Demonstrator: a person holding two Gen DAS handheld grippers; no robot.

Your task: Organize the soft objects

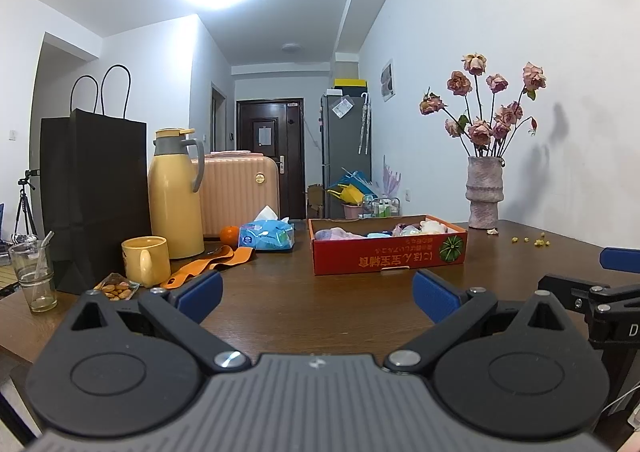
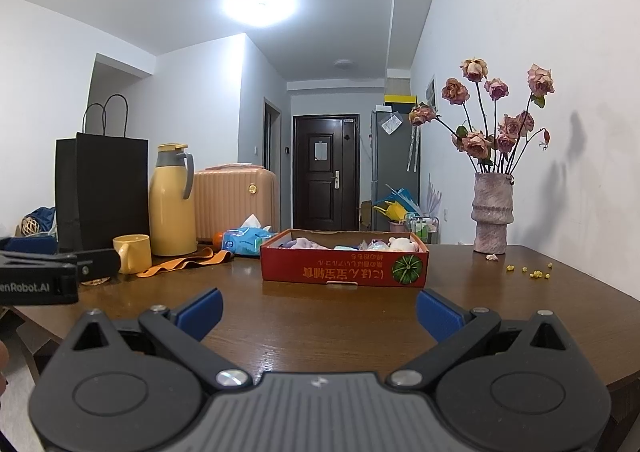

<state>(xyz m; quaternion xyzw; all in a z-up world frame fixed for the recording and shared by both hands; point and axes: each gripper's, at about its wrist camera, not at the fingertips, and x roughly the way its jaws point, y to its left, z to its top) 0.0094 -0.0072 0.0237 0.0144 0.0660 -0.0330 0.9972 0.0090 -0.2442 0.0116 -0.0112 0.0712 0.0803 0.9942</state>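
Observation:
A red cardboard box (image 1: 390, 254) (image 2: 344, 268) sits on the brown table, holding several soft toys: a purple one (image 2: 304, 243), a light blue one (image 2: 344, 248) and a white plush (image 2: 402, 244). My left gripper (image 1: 318, 294) is open and empty, low over the table in front of the box. My right gripper (image 2: 318, 312) is open and empty, also short of the box. Each gripper's side shows at the edge of the other's view.
On the table's left stand a black paper bag (image 1: 94, 199), a yellow thermos (image 1: 176, 191), a yellow mug (image 1: 145, 260), a glass (image 1: 34, 276), an orange strap (image 1: 208, 264), a tissue pack (image 1: 267, 236) and an orange. A vase of dried roses (image 1: 484, 195) stands far right, with yellow crumbs nearby.

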